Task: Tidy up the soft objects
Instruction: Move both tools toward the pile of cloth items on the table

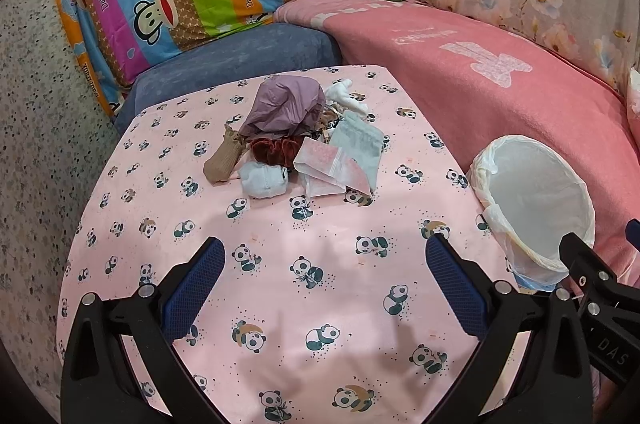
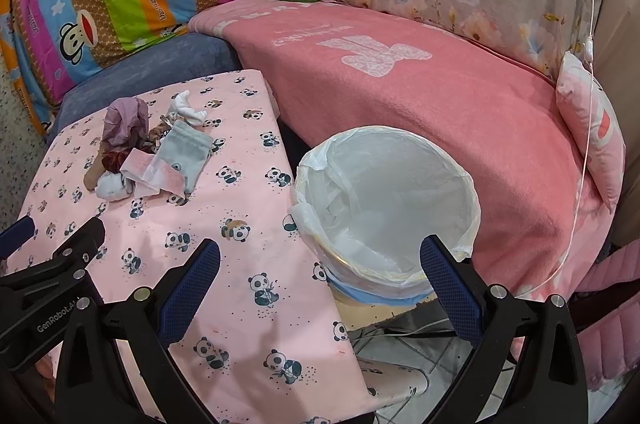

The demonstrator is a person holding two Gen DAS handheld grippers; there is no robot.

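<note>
Soft things lie heaped together near the far end of the panda-print table cloth (image 1: 304,304): a mauve crumpled cloth (image 1: 286,104) on top, a tan ribbed sock (image 1: 224,160) at the heap's left edge, a dark red scrunchie (image 1: 274,148) beside it, a white balled sock (image 1: 264,180) at the front, a grey drawstring pouch (image 1: 358,144) and a clear zip bag (image 1: 328,168) on the right, and a white glove (image 1: 346,96) behind. My left gripper (image 1: 324,288) hovers over bare cloth well short of the heap, jaws spread wide with nothing between them. My right gripper (image 2: 320,288) is likewise spread and holds nothing; it hangs by the table's right edge, at the near rim of the bag-lined bin (image 2: 384,144), which stands between the table and the pink blanket (image 2: 440,96).
</note>
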